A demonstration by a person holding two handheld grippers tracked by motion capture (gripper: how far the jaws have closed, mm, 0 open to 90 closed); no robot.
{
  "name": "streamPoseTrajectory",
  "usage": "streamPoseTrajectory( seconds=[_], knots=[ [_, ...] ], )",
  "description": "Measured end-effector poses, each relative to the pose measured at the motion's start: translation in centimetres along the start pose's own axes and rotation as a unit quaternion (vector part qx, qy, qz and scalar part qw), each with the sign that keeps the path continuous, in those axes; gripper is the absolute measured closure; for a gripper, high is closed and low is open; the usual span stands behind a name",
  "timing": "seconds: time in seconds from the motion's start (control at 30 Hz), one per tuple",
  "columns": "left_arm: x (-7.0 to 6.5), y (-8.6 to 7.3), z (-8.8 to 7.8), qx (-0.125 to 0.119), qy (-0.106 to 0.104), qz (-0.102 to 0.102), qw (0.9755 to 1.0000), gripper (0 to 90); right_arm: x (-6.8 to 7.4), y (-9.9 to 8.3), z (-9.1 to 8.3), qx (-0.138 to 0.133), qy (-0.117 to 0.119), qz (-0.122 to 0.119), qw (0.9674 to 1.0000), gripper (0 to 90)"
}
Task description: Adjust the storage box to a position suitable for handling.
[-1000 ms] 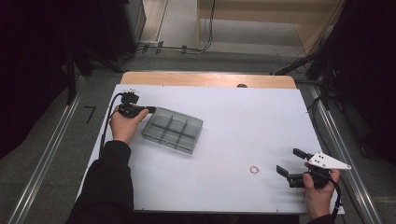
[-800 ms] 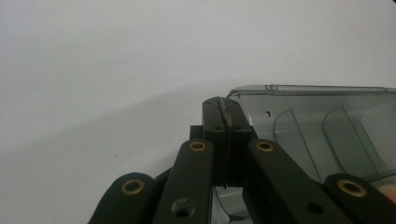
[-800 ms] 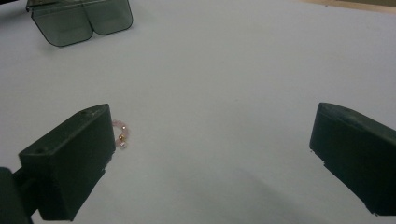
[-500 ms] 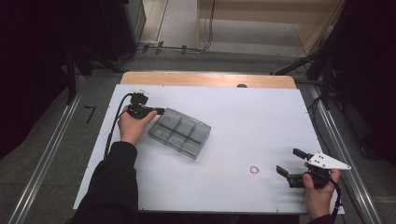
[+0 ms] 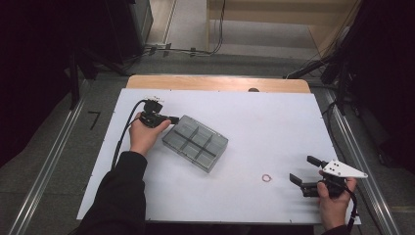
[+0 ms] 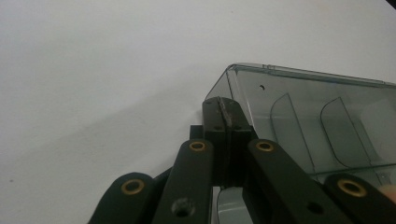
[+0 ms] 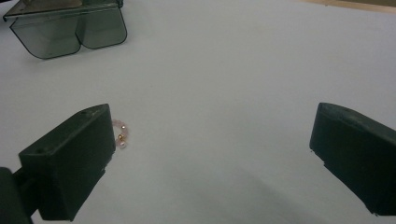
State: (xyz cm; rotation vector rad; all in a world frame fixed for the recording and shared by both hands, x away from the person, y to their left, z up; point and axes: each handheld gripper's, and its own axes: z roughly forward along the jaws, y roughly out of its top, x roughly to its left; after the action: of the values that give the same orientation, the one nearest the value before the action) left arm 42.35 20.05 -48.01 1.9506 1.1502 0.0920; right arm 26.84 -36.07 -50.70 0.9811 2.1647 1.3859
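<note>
A clear grey compartment box point(image 5: 195, 143) lies left of centre on the white table point(image 5: 274, 122). My left gripper point(image 5: 173, 119) is at its far left corner, jaws pressed together on the thin edge of the box point(image 6: 299, 116); in the left gripper view the left gripper point(image 6: 224, 109) pinches that corner wall. A small ring of pale pink beads point(image 5: 266, 177) lies on the table at the front right. My right gripper point(image 5: 301, 168) stands open just right of it, nothing between its fingers. In the right gripper view the bead ring point(image 7: 120, 134) lies beside the left jaw of my right gripper point(image 7: 212, 154).
A wooden strip point(image 5: 215, 83) runs along the table's far edge. Metal rails flank the table on both sides. Cables trail on the floor behind. The box point(image 7: 70, 28) appears far off in the right gripper view.
My left hand has moved to the right, and the box has shifted right and turned with it. The right hand and the bead ring have stayed put.
</note>
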Motion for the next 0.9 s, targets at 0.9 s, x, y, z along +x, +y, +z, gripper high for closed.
streamPoseTrajectory(
  seconds=[0.9],
  knots=[
    [-4.0, -1.0, 1.0, 0.008, -0.022, 0.030, 0.9993, 90.0, 0.0, 0.0, 0.0, 0.003, -0.002, -0.002, 1.0000, 0.0]
  ],
)
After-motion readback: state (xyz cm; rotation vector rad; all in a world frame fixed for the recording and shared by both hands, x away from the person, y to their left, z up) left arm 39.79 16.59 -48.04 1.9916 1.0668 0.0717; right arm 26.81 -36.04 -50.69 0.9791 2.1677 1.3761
